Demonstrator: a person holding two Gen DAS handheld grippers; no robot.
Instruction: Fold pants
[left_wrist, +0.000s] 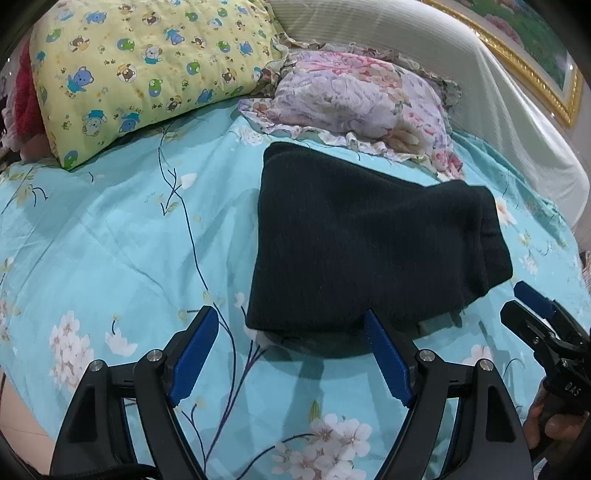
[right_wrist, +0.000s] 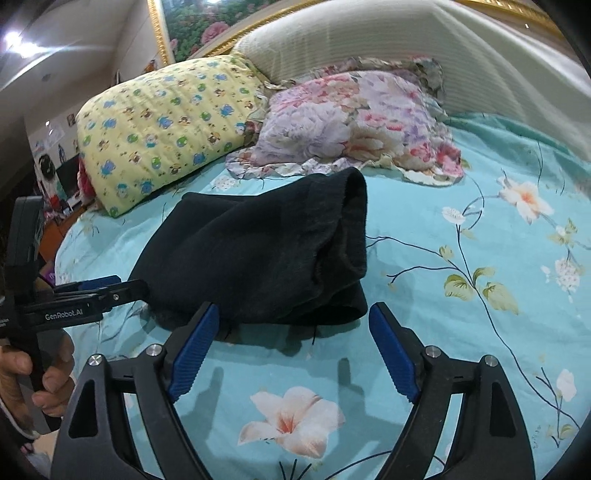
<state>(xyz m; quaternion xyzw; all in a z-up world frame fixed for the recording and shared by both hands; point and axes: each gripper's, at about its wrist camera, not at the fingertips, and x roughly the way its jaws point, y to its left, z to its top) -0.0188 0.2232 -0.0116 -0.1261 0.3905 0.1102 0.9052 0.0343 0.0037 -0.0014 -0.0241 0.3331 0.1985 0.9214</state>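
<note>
From my left wrist camera, going left to right: a yellow pillow (left_wrist: 147, 70) with a cartoon bear print lies at the far left of the bed, and a floral ruffled pillow (left_wrist: 354, 99) lies beside it, both against the pale headboard (left_wrist: 424, 48). The bed sheet (left_wrist: 110, 240) is turquoise with a blossom and branch print.

The pants (left_wrist: 362, 240), dark and folded into a compact rectangle, lie flat on the sheet just in front of the floral pillow. Their near edge sits just beyond my left gripper (left_wrist: 290, 319). Its jaws stand wide and hold nothing; the left blue pad is over bare sheet, and the right pad overlaps the near edge of the pants in the picture, though I cannot tell whether it touches.

At the far right of that view I see my right gripper (left_wrist: 535, 302), with my right hand (left_wrist: 546, 424) on its grip.

From the right wrist camera: my left hand (right_wrist: 40, 373) on the handle at the far left, then the pants with the stacked fold layers showing at their right end. The right gripper (right_wrist: 293, 314) has its jaws wide apart, nothing between them, near the front edge of the pants. A gold-framed flower painting (right_wrist: 207, 26) hangs above the headboard.
</note>
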